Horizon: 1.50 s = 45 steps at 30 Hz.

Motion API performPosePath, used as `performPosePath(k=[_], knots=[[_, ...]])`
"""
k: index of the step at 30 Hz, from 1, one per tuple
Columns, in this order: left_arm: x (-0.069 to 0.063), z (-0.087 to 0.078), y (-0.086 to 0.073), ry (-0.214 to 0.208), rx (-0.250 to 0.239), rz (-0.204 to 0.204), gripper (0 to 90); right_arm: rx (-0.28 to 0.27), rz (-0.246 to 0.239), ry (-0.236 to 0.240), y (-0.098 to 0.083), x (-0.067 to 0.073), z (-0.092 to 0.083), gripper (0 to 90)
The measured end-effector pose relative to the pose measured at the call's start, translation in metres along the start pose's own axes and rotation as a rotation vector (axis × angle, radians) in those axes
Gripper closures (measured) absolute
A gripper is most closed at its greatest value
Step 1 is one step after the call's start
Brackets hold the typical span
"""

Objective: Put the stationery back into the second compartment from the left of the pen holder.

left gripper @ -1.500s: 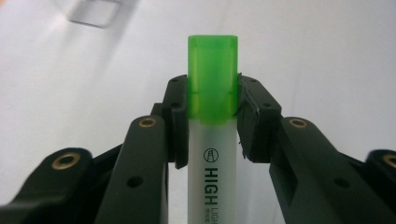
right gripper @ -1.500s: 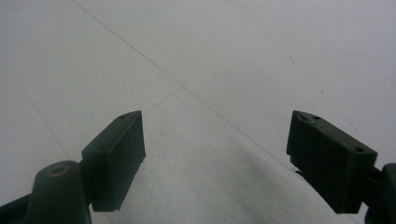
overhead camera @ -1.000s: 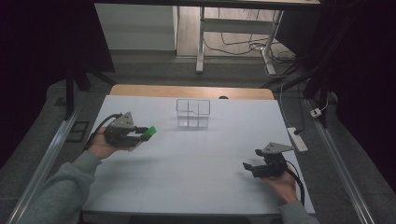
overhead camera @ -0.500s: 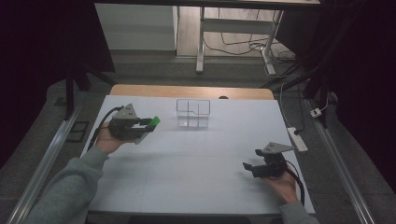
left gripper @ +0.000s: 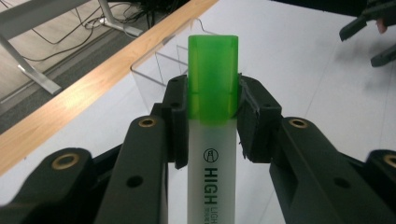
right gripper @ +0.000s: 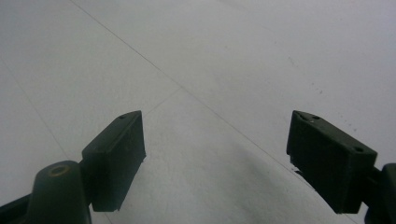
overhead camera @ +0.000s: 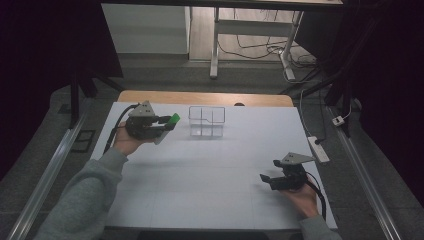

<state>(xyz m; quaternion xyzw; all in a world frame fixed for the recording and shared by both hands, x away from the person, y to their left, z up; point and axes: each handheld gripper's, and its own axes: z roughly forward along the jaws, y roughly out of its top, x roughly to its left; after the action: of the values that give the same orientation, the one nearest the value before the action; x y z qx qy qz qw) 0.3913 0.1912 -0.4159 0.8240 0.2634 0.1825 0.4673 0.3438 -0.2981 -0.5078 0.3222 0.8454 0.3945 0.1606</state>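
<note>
My left gripper (overhead camera: 167, 123) is up off the table with its black jaws squeezed shut. My right gripper (overhead camera: 266, 180) sits low, jaws wide apart.

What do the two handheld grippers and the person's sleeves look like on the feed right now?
Both the left gripper and right gripper are black, each topped by a grey three-cornered plate and trailing a black cable. Brass-coloured pivots show near the flat black pads. The sleeves are grey.
</note>
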Motion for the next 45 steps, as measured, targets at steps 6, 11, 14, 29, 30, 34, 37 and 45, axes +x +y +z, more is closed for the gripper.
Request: performPosePath(k=[6, 11, 14, 29, 30, 34, 37, 45], knots=[[0.001, 0.01, 0.011, -0.001, -0.018, 0.003, 66.3, -0.001, 0.003, 0.002, 0.0, 0.0, 0.0, 18.7], [0.005, 0.021, 0.021, 0.004, -0.025, 0.002, 66.2, -0.002, 0.008, 0.0, 0.0, 0.0, -0.001, 18.7], [0.008, 0.027, 0.026, 0.002, -0.036, -0.011, 66.2, -0.001, 0.007, 0.001, 0.0, 0.0, 0.0, 18.7], [0.021, 0.056, 0.049, 0.008, -0.052, -0.044, 66.2, -0.001, 0.008, 0.001, 0.0, -0.001, -0.001, 18.7], [0.021, 0.058, 0.05, 0.01, -0.049, -0.043, 66.2, 0.0, 0.007, -0.001, 0.0, -0.001, -0.001, 18.7], [0.024, 0.066, 0.055, 0.012, -0.047, -0.048, 66.2, -0.002, 0.008, 0.0, 0.0, -0.001, -0.001, 18.7], [0.024, 0.072, 0.059, 0.012, -0.045, -0.047, 66.2, -0.003, 0.01, 0.001, 0.0, 0.0, -0.001, 18.7], [0.023, 0.086, 0.073, -0.001, -0.063, -0.047, 66.2, -0.002, 0.011, 0.003, 0.0, -0.001, -0.001, 18.7]])
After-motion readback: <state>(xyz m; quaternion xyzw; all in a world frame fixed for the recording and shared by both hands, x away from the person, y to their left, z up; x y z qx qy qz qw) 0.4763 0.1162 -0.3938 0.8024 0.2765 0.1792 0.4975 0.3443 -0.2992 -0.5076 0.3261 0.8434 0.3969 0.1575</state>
